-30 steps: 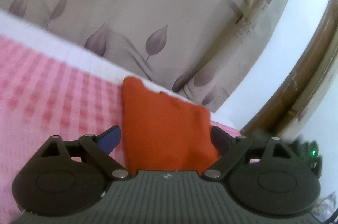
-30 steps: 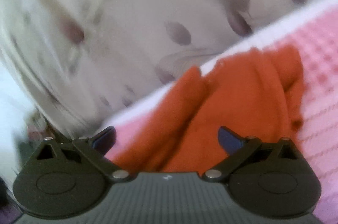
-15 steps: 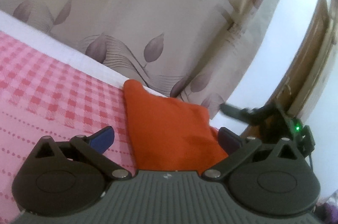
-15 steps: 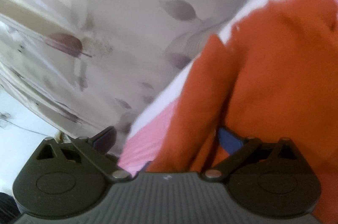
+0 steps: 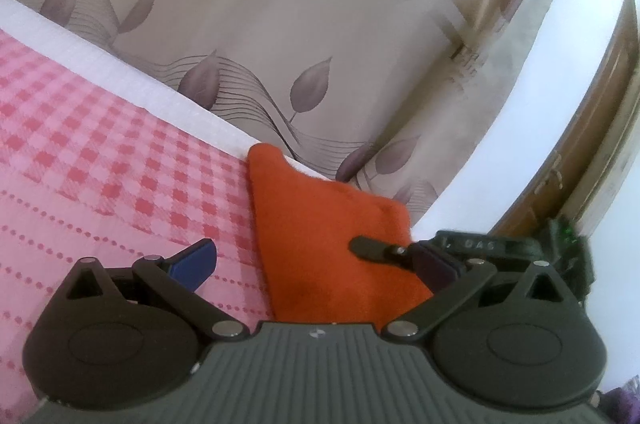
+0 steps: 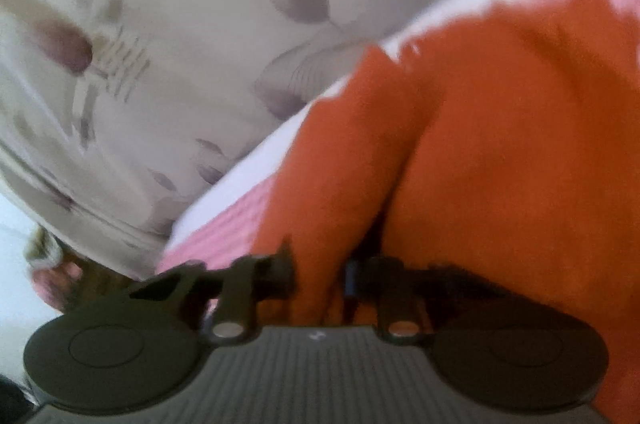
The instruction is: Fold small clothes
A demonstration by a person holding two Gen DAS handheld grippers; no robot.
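A small orange garment [image 5: 320, 236] lies on the pink checked bedcover [image 5: 100, 152] near the bed's far edge. My left gripper [image 5: 316, 264] is open, its blue-padded fingers [image 5: 192, 260] spread on both sides of the garment's near end. The right gripper [image 5: 380, 248] reaches in from the right onto the cloth in the left wrist view. In the right wrist view my right gripper [image 6: 320, 276] is shut on a raised fold of the orange garment [image 6: 500, 144]. That view is blurred.
A white band [image 5: 132, 80] edges the bed at the far side. A beige curtain with leaf print [image 5: 280, 24] hangs right behind it. A white wall and a brown wooden door frame [image 5: 592, 128] stand to the right.
My right gripper has closed from open onto a fold of the orange garment and moved in over it. The left gripper stays open and has tilted slightly.
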